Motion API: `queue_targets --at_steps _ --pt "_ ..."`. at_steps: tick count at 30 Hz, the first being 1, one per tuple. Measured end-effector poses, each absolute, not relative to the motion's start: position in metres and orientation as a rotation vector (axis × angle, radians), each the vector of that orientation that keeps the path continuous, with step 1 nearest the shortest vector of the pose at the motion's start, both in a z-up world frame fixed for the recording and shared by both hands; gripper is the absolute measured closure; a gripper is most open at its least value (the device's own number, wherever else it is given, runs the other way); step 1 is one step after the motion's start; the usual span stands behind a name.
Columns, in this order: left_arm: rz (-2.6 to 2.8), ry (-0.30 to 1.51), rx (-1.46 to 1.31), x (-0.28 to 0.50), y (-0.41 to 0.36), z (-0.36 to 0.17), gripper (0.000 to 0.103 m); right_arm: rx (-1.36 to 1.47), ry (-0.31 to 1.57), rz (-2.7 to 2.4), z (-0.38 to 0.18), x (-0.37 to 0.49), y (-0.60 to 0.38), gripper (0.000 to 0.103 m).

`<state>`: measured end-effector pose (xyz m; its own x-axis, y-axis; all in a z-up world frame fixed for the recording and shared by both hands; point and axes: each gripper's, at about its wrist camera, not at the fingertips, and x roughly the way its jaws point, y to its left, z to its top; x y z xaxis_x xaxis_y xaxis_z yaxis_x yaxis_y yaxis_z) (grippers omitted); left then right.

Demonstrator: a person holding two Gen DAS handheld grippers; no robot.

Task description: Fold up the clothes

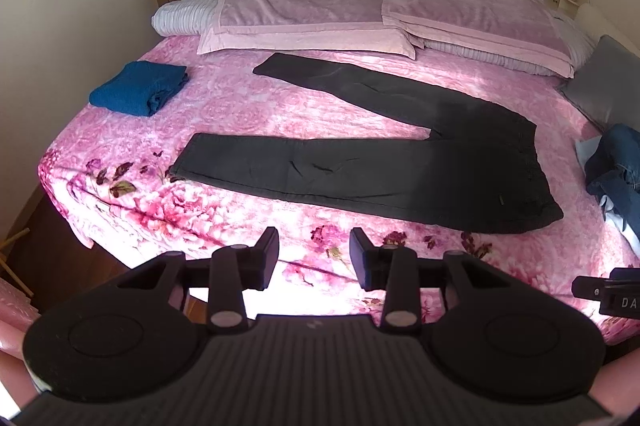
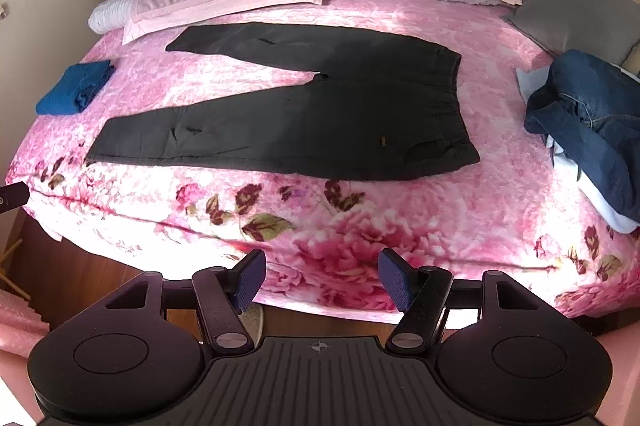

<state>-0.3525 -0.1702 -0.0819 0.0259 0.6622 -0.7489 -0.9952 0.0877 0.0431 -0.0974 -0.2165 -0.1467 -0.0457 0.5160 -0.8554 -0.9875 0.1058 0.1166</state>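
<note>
Black trousers (image 2: 304, 105) lie flat on the bed (image 2: 400, 218), tongs apart.

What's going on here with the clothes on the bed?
Someone is folding laundry with two handheld grippers. Black trousers lie spread flat on the pink floral bed, legs apart, not yet folded. The left gripper and right gripper hover open at the near edge, holding nothing. A blue garment sits folded; jeans lie heaped.

I see matt black cloth trousers (image 2: 304, 105) on a plush, floral-printed bedspread (image 2: 360, 226); at 9 o'clock, a knitted blue garment (image 2: 72, 87).
</note>
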Motion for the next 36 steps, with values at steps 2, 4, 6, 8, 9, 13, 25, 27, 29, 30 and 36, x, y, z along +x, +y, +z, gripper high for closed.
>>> queue_targets --at_steps 2,4,6,8,9,13,25,27,29,30,36 --pt "1.398 0.713 -0.597 -0.354 -0.164 -0.085 0.068 -0.681 0.911 1.375 -0.147 -0.098 -0.212 0.037" --pt "1.383 0.713 -0.599 -0.355 -0.156 -0.089 0.068 -0.685 0.902 1.366 -0.148 -0.098 -0.206 0.037" --pt "1.37 0.715 -0.598 -0.355 -0.144 -0.092 0.068 -0.687 0.896 1.353 -0.149 -0.098 -0.198 0.037" --pt "1.354 0.716 -0.596 -0.355 -0.129 -0.096 0.068 -0.689 0.899 1.338 -0.152 -0.097 -0.187 0.037" --pt "1.345 0.714 -0.594 -0.355 -0.119 -0.097 0.068 -0.69 0.905 1.331 -0.154 -0.097 -0.179 0.037" --pt "1.302 0.71 -0.587 -0.356 -0.071 -0.101 0.066 -0.7 0.932 1.303 -0.162 -0.098 -0.144 0.037" --pt "1.104 0.819 -0.494 -0.355 0.132 -0.106 0.064 -0.569 1.041 1.056 -0.174 -0.086 -0.012 0.037" --pt "1.076 0.828 -0.482 -0.352 0.16 -0.109 0.064 -0.549 1.07 0.998 -0.181 -0.082 -0.001 0.037" --pt "1.033 0.826 -0.491 -0.352 0.181 -0.115 0.064 -0.532 1.098 0.939 -0.189 -0.078 0.009 0.037" --pt "1.009 0.827 -0.494 -0.351 0.19 -0.119 0.064 -0.524 1.107 0.914 -0.191 -0.075 0.013 0.037" --pt "0.927 0.886 -0.513 -0.344 0.232 -0.151 0.064 -0.497 1.148 0.82 -0.211 -0.067 0.022 0.037"
